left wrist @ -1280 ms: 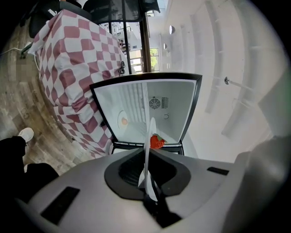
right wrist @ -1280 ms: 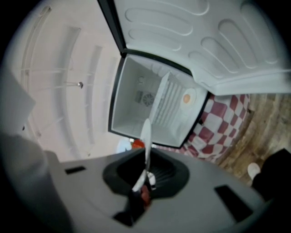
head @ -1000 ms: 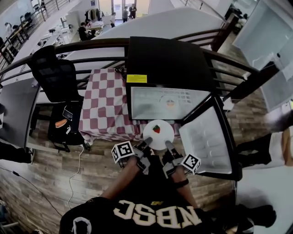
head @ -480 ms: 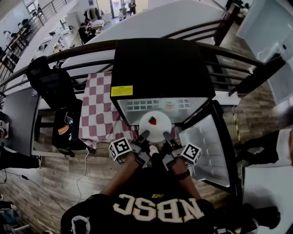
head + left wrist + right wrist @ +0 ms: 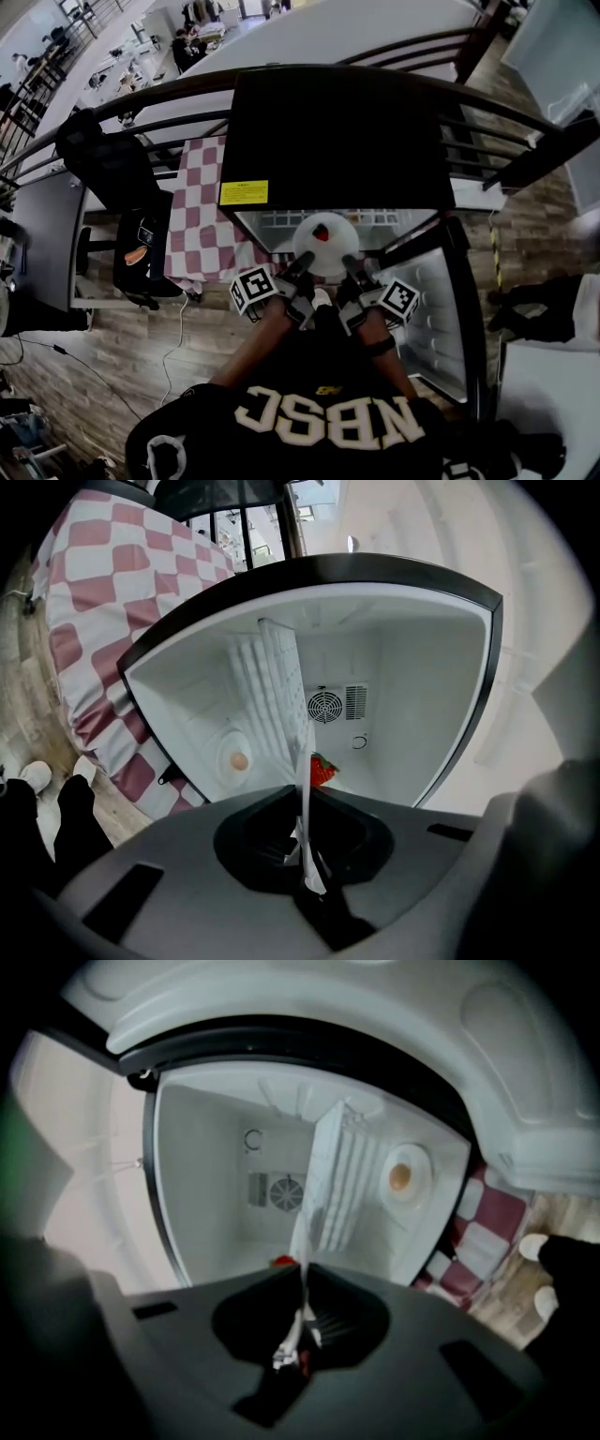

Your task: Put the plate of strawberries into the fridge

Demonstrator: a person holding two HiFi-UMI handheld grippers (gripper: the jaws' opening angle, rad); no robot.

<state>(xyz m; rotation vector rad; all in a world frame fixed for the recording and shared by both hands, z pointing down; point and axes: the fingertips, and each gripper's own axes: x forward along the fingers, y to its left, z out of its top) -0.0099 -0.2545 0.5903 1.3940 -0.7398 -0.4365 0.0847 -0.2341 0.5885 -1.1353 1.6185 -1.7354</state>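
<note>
- Left gripper: jaws pinched tight on the near rim of the plate. The thin white edge runs straight out from between them.
- Right gripper: same deal, clamped on that rim just beside the left one.
- The plate is round, so there's no real long axis. It's held roughly flat and both gripper views catch it edge-on.
- One red strawberry with a green top sits on it. Can't tell which way its tip points.
- The plate is right at the mouth of the fridge, far edge under the front lip.
- Fridge is small, with a glossy black shell and a smooth white plastic liner. There's a ribbed white shelf inside and a round fan grille on the back wall.
- The opening is clearly wider than the plate, with free space on both sides.
- Door is swung wide open on the right, and a checked tablecloth hangs just left of the fridge.
</note>
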